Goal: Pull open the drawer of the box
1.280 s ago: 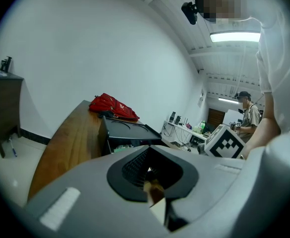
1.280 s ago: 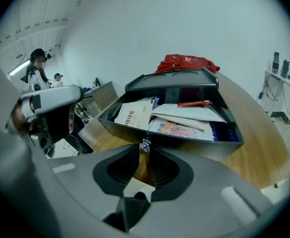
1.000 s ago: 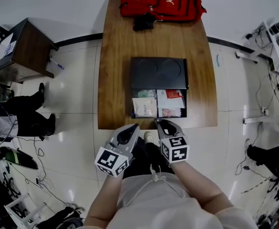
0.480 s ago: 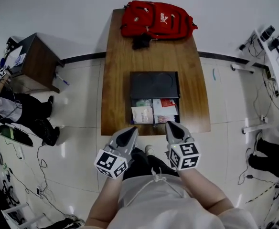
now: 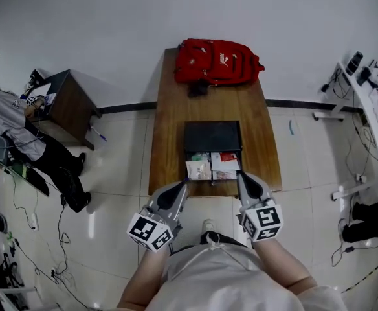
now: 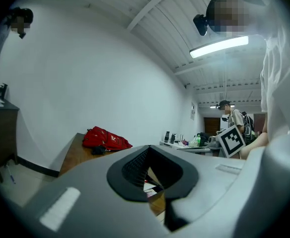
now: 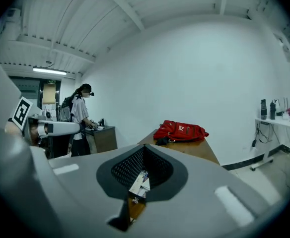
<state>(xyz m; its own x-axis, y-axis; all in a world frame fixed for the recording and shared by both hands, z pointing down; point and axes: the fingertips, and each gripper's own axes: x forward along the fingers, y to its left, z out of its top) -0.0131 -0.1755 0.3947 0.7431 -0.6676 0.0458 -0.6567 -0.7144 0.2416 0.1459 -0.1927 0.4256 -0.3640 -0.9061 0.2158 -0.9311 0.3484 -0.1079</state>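
Fingers (image 6: 80, 187) of the left gripper (image 5: 180, 188) are seen shut tip to tip, and nothing is held. Fingers (image 7: 214, 182) of the right gripper (image 7: 141, 175) are likewise shut and nothing is gripped. Only a narrow slit is left between each pair, through which bits of the drawer are glimpsed.

A pale tiled floor (image 5: 111, 173) is seen all round. A long wooden table (image 5: 169, 141) is set end-on against the white wall. A person (image 5: 27, 128) is seen at a dark cabinet (image 5: 72, 102) at far left. A white bench (image 5: 373, 102) with small gear on it is placed at far right.

A red backpack (image 5: 218, 62) is laid across the far end of the table. The black box (image 5: 211, 136) is set at mid-table, well apart from the backpack. The drawer (image 5: 213, 167) is seen open on the near side of the box, and its front is close to the near table edge. White packets (image 5: 199, 169) and a red packet (image 5: 228, 157) are packed inside.

Both grippers are held at the near end of the table. The left one is placed left of the drawer front. The right gripper (image 5: 243, 177) is placed at the drawer's right front corner. Contact with the drawer cannot be told from the head view. Both marker cubes are turned up toward the head camera.
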